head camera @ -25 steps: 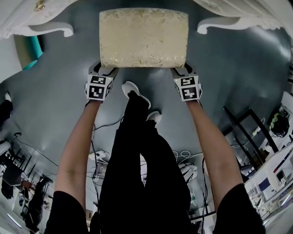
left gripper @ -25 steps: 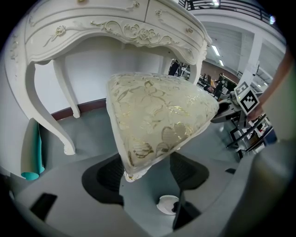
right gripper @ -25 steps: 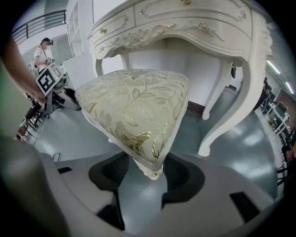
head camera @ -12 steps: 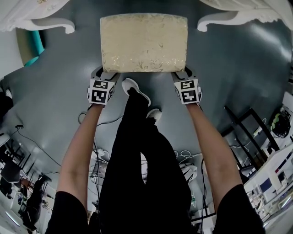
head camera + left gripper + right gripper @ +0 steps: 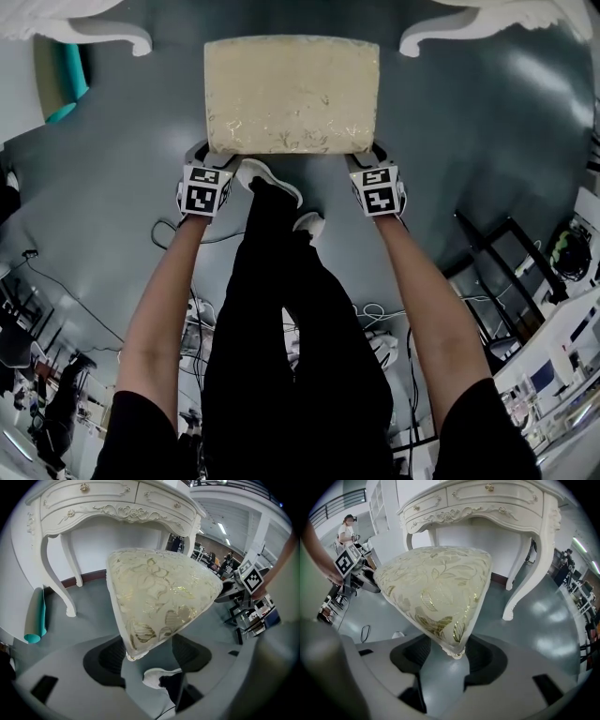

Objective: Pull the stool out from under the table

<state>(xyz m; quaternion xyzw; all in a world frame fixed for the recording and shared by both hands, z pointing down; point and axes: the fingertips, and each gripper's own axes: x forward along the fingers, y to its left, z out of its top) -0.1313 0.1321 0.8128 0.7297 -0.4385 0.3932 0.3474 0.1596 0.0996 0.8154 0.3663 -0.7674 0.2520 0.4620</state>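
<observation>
stool (image 5: 292,94): top centre, below table (image 5: 127,39) legs
left gripper (image 5: 212,155): clamped on its lower-left corner
right gripper (image 5: 364,153): clamped on lower-right corner

Bright, even light falls from above; ceiling strip lights (image 5: 221,528) glow at 2 o'clock in the left gripper view. The glossy grey floor (image 5: 497,112) carries pale glare at 2 o'clock in the head view and white patches at 3 o'clock in the right gripper view. Shadows are faint. The stool (image 5: 292,94) is sharp, its gold thread glinting. Both gripper views bend strongly, with black corners, and the jaws at 6 o'clock are blurred.
</observation>
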